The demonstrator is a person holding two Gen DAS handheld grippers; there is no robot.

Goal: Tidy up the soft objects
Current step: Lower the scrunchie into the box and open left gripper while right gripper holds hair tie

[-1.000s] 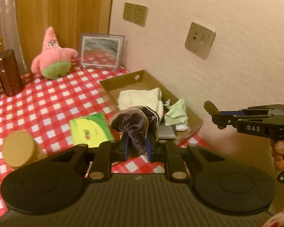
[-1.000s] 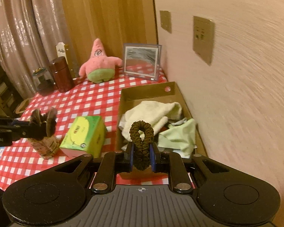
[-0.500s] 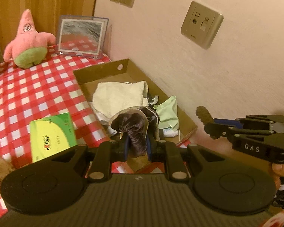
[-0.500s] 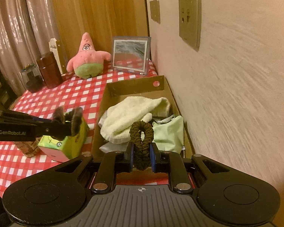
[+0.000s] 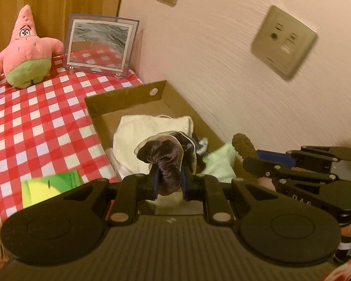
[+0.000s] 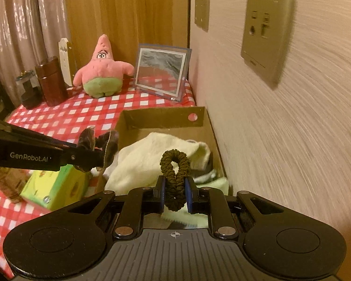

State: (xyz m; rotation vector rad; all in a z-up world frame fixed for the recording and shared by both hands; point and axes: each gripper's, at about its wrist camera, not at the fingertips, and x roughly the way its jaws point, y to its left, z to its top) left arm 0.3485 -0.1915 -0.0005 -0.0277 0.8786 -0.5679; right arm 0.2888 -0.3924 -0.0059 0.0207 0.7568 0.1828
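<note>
Your left tongs (image 5: 169, 179) pinch a dark satin scrunchie (image 5: 164, 157), its pale-edged ruffles bulging above the pads. Your right tongs (image 6: 175, 195) pinch a brown hair tie (image 6: 174, 164), the loop standing upright between the blue pads.

Both tongs hang over the near end of the cardboard box (image 6: 161, 117), which sits on the red-checked tabletop (image 5: 35, 117) against the wall. In the box: a cream towel (image 6: 142, 161) and a pale green cloth (image 5: 218, 164), with something grey and white partly hidden between them.

From the right wrist view, the left tongs reach in from the left, over the box's left edge. A green-and-yellow tissue box (image 6: 56, 186) sits just beside the cardboard box. A pink starfish plush (image 6: 103, 70) and a framed picture (image 6: 162, 71) stand at the far end.
</note>
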